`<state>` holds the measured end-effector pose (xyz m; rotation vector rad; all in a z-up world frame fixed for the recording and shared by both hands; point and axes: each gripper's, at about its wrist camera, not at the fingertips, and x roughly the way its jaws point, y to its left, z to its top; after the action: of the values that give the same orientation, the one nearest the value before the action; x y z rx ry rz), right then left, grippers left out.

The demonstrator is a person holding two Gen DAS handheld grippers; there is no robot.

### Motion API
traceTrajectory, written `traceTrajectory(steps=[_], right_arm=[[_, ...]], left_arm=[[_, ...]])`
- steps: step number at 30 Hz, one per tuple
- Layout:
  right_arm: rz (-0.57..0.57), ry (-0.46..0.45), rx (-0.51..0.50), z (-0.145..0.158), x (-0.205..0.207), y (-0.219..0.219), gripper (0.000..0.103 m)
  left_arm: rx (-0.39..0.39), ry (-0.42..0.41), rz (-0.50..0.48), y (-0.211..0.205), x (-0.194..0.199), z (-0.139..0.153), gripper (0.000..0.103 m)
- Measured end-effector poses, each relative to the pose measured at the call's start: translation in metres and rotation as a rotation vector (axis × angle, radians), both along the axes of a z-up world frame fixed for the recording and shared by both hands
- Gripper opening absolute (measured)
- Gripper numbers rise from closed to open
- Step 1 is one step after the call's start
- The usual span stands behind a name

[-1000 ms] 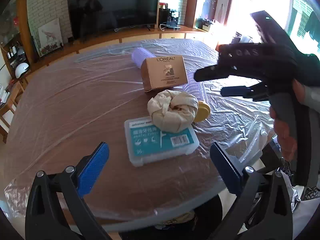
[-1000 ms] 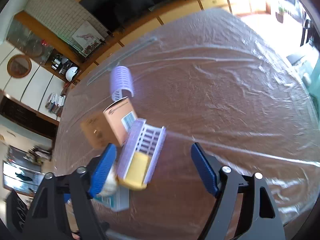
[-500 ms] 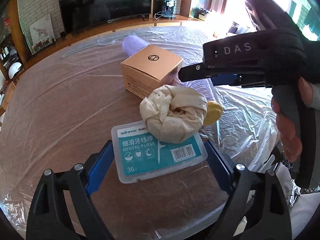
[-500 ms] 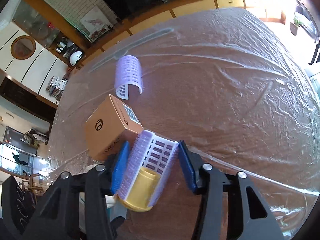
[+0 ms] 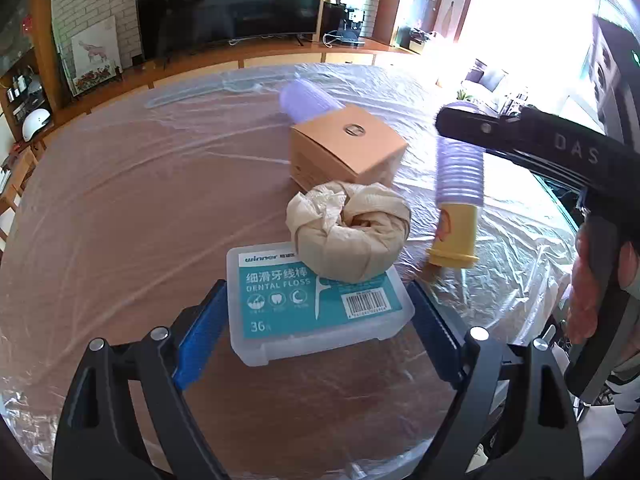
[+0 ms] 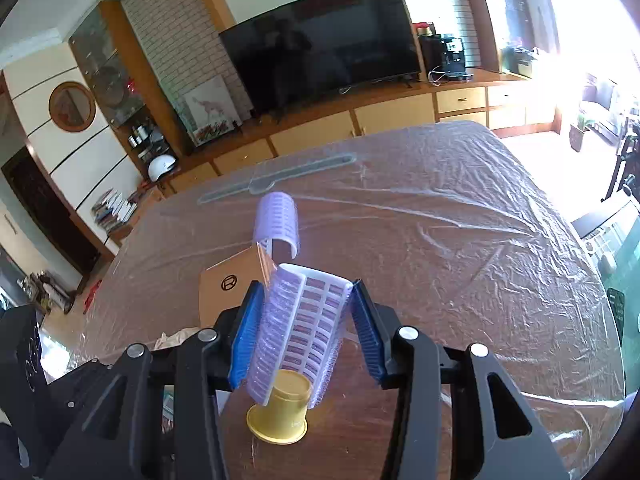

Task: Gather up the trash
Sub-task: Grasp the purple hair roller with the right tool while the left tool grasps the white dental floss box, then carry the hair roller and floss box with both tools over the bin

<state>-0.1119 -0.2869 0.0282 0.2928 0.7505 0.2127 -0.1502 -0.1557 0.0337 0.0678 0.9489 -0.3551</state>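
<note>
My right gripper [image 6: 306,328] is shut on a purple hair roller [image 6: 304,324] with a yellow cup [image 6: 282,408] stuck in its lower end, held upright above the table. The roller also shows in the left wrist view [image 5: 460,172], lifted at the right. My left gripper [image 5: 316,328] has its blue pads on both sides of a clear dental floss box [image 5: 316,300] with a teal label. A crumpled beige paper wad [image 5: 348,228] lies on the box's far end.
A brown cardboard box [image 5: 344,148] stands behind the wad, and a second purple roller [image 6: 276,220] lies beyond it. The table [image 5: 120,208] is covered in clear plastic film. A TV cabinet runs along the far wall.
My right gripper has closed on the roller and lifted it upright off the table. My left gripper has moved forward and narrowed around the floss box.
</note>
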Motion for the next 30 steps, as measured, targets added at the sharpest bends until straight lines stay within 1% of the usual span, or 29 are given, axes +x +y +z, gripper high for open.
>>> traceTrajectory(steps=[4,10,14,18,25,30], right_arm=[[-0.022,-0.023,0.006,0.003,-0.005,-0.013,0.044],[-0.020,-0.055,-0.006,0.014,-0.004,-0.013,0.044],[-0.007,-0.075,-0.033,0.019,-0.007,-0.007,0.044],[0.004,-0.093,-0.055,0.024,-0.010,-0.004,0.044],[0.015,-0.099,-0.039,0.027,-0.016,-0.003,0.044],[0.026,-0.098,-0.030,0.027,-0.022,0.000,0.044]], left_arm=[[0.000,-0.022,0.015,0.011,0.004,0.009,0.088],[0.005,-0.060,0.029,0.017,0.002,0.021,0.087],[0.000,-0.078,0.039,0.024,-0.002,0.028,0.086],[-0.003,-0.067,0.046,0.029,-0.010,0.026,0.086],[-0.024,-0.028,0.074,0.041,-0.012,0.015,0.086],[-0.024,-0.051,0.077,0.042,-0.014,0.021,0.086]])
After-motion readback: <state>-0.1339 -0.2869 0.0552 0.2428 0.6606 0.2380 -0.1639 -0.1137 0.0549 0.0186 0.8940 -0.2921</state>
